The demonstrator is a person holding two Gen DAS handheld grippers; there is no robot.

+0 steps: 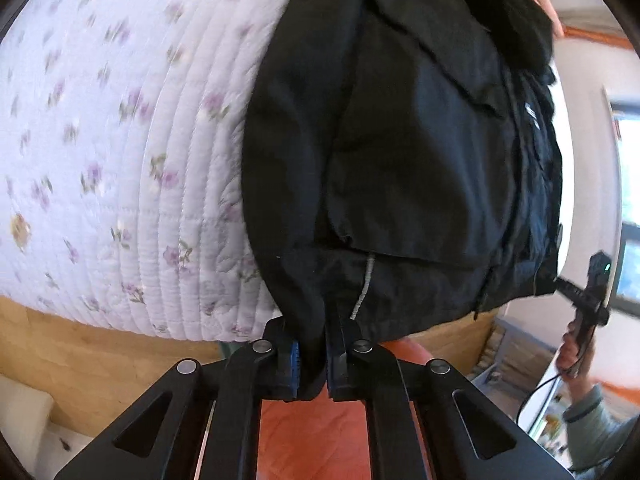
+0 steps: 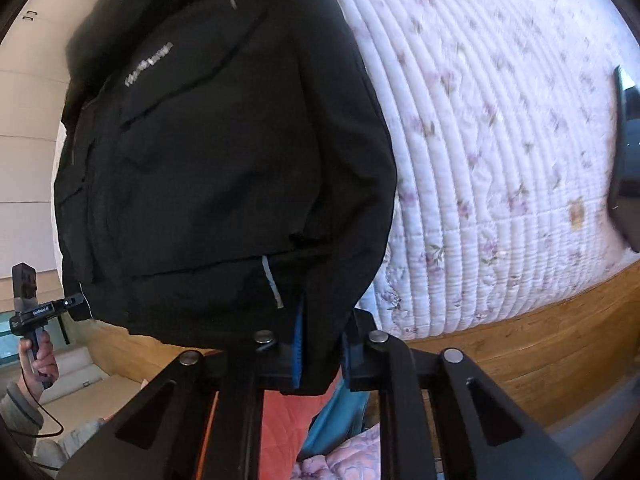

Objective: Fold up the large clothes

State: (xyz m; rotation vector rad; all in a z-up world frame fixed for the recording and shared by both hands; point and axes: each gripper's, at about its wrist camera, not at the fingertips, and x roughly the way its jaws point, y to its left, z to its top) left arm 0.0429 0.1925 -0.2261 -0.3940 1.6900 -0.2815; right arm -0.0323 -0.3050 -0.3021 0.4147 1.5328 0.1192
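The bulky black padded jacket point(image 1: 400, 152) hangs over the lilac floral quilted bed point(image 1: 120, 140), unfolded. The left gripper point(image 1: 311, 364) and right gripper point(image 2: 320, 360) each have jaws clamped on its hem, so folding looks barely begun; laying flat and every fold remain.

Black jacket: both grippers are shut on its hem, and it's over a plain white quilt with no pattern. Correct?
Not quite. The quilt is not plain: it is pale with small purple flower prints and stitched ridges, as both wrist views show. The rest holds: the left gripper and the right gripper are each shut on the lower edge of the black jacket.
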